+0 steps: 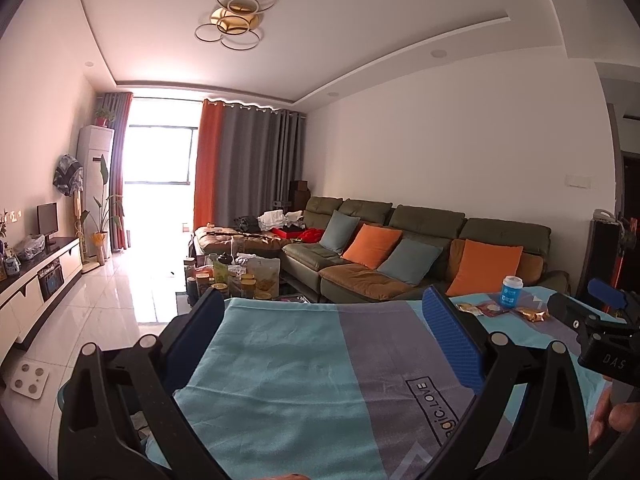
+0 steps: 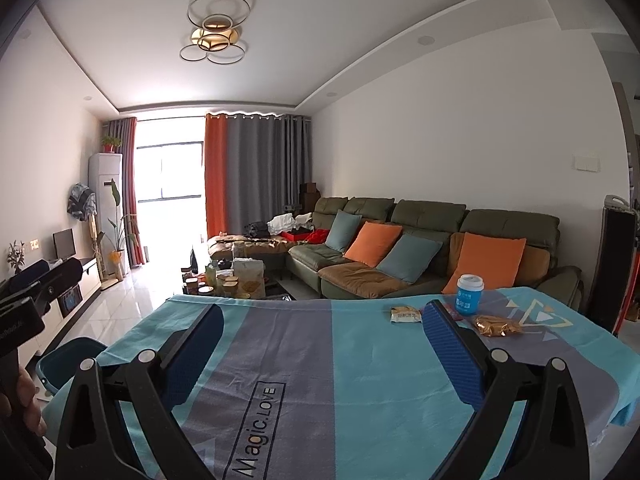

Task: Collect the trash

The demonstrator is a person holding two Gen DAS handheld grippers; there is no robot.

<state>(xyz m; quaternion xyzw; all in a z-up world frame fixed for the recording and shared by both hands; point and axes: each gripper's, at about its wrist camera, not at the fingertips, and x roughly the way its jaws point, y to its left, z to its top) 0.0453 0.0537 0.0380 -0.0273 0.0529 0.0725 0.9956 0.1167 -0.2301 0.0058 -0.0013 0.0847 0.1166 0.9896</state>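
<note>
A table under a teal and grey cloth point(image 2: 320, 360) fills the foreground. At its far right stand a blue paper cup with a white lid point(image 2: 469, 295), a pale snack packet point(image 2: 406, 314) and a gold crumpled wrapper point(image 2: 496, 326). A dark red wrapper lies partly hidden behind my right finger. The same cup point(image 1: 511, 290) and wrappers point(image 1: 530, 313) show in the left wrist view. My right gripper point(image 2: 324, 328) is open and empty over the cloth, short of the trash. My left gripper point(image 1: 326, 316) is open and empty over the cloth's left part.
A blue bin point(image 2: 70, 364) stands on the floor left of the table. A green sofa with orange and blue cushions point(image 2: 400, 248) lies behind. A coffee table crowded with jars point(image 2: 232, 280) sits beyond the far edge. A TV cabinet point(image 1: 36, 280) lines the left wall.
</note>
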